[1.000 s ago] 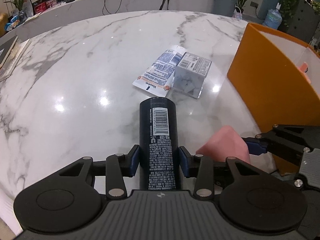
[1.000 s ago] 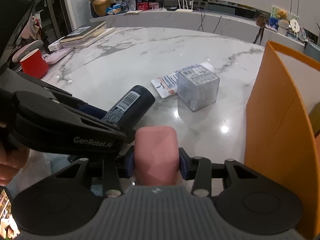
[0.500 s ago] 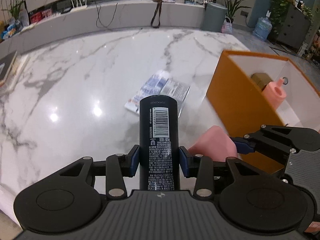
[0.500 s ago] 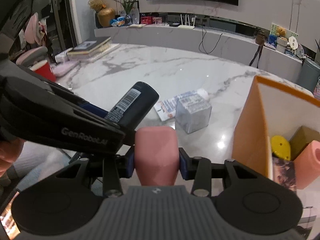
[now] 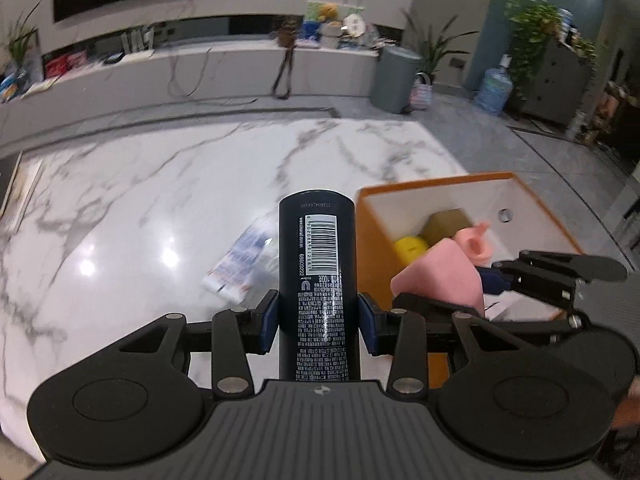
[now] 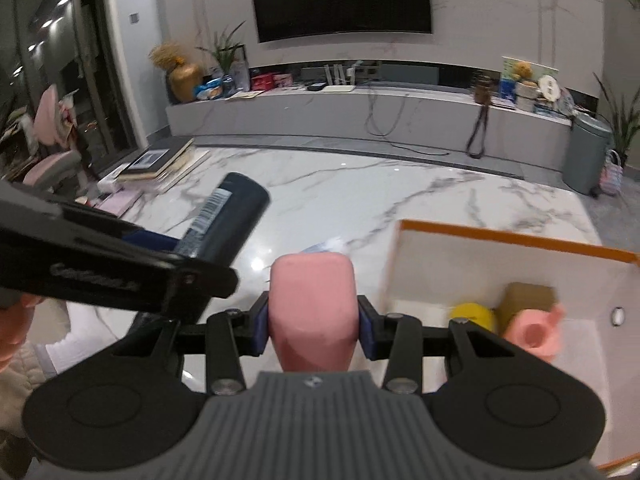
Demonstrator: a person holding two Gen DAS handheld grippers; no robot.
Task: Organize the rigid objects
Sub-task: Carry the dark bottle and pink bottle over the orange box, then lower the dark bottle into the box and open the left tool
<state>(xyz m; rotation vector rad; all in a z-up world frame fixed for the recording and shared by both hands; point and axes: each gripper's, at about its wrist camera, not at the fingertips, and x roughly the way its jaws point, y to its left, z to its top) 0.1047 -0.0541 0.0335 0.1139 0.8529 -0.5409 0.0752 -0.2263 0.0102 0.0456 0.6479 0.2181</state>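
Two clenched jaws: left gripper (image 5: 318,322) on dark can (image 5: 317,276), right gripper (image 6: 312,330) on pink block (image 6: 312,312), long axes forward.

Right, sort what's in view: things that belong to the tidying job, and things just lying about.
Job:
- dark bottle, in the left claw
- pink block, in the right claw
- orange box, holding a yellow item, brown item and pink bottle
- flat packet on the table

Lying about:
- books
- bin
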